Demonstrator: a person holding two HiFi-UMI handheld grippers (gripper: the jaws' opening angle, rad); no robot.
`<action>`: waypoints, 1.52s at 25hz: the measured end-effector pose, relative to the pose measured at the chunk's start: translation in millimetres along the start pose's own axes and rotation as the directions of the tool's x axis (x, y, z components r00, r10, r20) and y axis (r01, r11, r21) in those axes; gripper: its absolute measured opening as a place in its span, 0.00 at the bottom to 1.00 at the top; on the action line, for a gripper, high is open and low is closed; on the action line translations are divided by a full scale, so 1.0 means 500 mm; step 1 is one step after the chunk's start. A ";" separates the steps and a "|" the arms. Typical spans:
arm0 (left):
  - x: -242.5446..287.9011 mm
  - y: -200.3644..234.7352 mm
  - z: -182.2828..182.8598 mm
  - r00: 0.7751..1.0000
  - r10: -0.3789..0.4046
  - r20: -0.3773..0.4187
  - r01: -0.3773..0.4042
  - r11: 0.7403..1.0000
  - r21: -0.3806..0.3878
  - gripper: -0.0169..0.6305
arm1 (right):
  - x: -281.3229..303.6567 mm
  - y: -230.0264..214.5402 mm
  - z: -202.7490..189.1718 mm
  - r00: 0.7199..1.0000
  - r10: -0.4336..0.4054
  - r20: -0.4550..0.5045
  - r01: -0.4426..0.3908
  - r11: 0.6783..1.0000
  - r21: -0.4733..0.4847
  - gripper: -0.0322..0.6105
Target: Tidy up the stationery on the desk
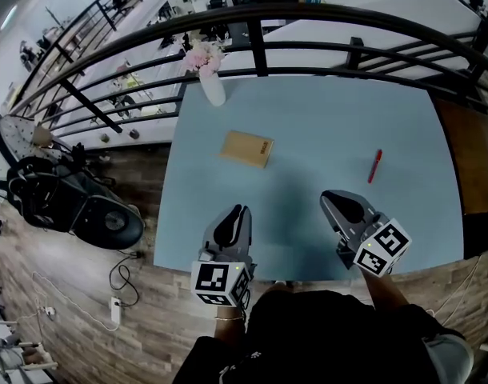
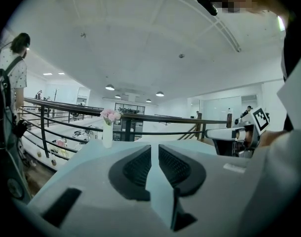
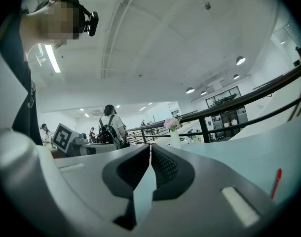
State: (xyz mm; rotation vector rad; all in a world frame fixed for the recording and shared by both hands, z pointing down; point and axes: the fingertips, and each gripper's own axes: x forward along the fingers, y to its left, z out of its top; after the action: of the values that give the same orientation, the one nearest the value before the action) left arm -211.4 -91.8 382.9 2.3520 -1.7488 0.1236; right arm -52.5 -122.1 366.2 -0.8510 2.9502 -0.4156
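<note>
Your left gripper point(image 1: 238, 211) was slightly parted, empty; right gripper point(image 1: 327, 197) closed, empty. Pen point(image 1: 374, 166) lay at desk point(image 1: 324, 110) right, notebook point(image 1: 247, 148) at centre. Pen probably light, stiff, prone to rolling: pinch mid-barrel.

You: dark top point(image 1: 324, 338), grey gear.
On left gripper point(image 1: 239, 211) and right gripper point(image 1: 330, 198): grey shells, black ribbed pads, each with a black-and-white marker cube point(image 1: 220, 282).

1. Left gripper point(image 1: 239, 210) and right gripper point(image 1: 329, 197) are hovering over the pale blue desk's point(image 1: 324, 118) near edge.
2. A brown notebook point(image 1: 247, 148) and red pen point(image 1: 374, 166) are lying well apart.
3. A flower vase point(image 1: 210, 77) is standing by the railing point(image 1: 308, 14).
</note>
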 end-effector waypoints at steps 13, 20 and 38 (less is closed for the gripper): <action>0.078 0.156 -0.037 0.999 -0.001 -0.038 -0.001 0.999 -0.045 0.14 | 0.161 -0.037 -0.009 0.998 0.005 -0.061 -0.009 0.997 -0.076 0.07; 0.127 0.219 -0.067 0.998 -0.026 -0.060 0.020 0.994 -0.106 0.14 | 0.236 -0.051 -0.004 0.996 0.006 -0.084 -0.013 0.996 -0.088 0.08; 0.266 0.277 -0.142 0.983 0.050 -0.177 -0.090 0.971 -0.222 0.22 | 0.377 -0.176 -0.052 0.967 0.126 -0.221 -0.153 0.983 -0.106 0.11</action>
State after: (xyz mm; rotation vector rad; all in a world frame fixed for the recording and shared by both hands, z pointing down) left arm -300.6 -239.4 493.4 2.0538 -1.6677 0.1225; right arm -170.0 -287.0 420.7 -0.6383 3.2383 -0.3415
